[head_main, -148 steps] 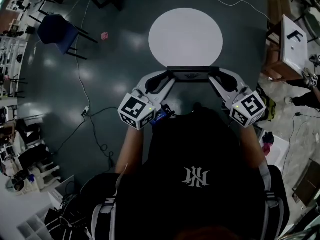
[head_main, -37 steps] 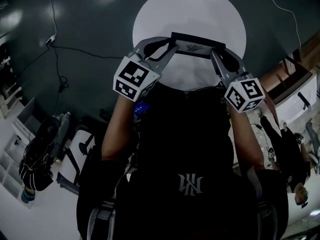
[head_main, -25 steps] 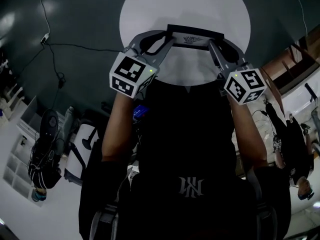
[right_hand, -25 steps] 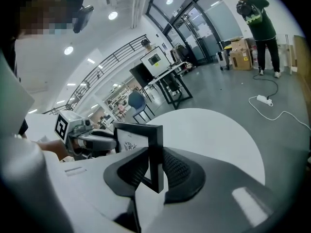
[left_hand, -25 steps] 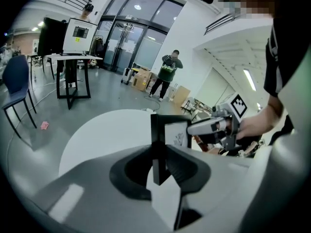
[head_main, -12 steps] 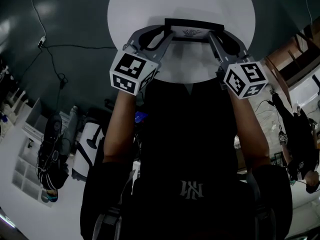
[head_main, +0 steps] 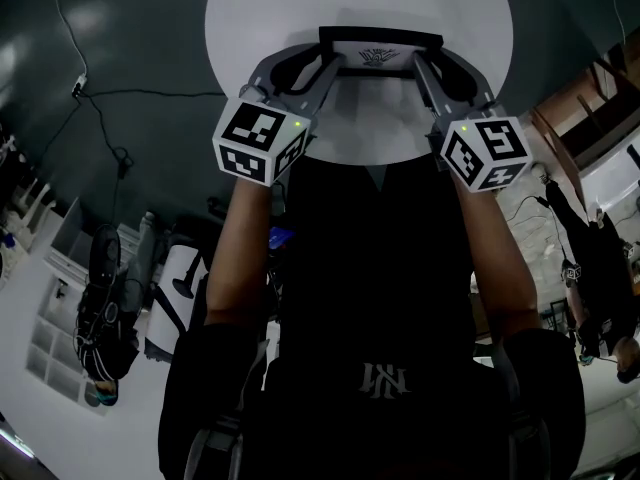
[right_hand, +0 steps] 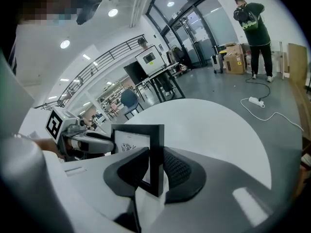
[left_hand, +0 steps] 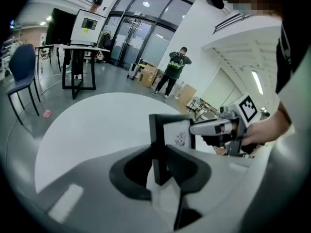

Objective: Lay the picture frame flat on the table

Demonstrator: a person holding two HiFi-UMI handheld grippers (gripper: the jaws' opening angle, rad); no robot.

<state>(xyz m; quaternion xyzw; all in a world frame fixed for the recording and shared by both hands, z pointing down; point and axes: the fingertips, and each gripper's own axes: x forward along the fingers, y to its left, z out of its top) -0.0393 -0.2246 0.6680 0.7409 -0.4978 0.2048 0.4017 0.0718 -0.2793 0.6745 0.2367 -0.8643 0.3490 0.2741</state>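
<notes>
Both my grippers are clamped shut on the picture frame: the left gripper bites its left side bar and the right gripper bites the right one. The frame stands upright over the near part of the round white table. I can't tell whether its bottom edge touches the tabletop. As I see it, I should lower both hands evenly until that edge meets the table. Then I'd tip the top toward the table's middle, wrists turning together so the frame doesn't twist. I'd keep the grip firm until it lies flat, let go only then, and stay clear of the table's near rim.
</notes>
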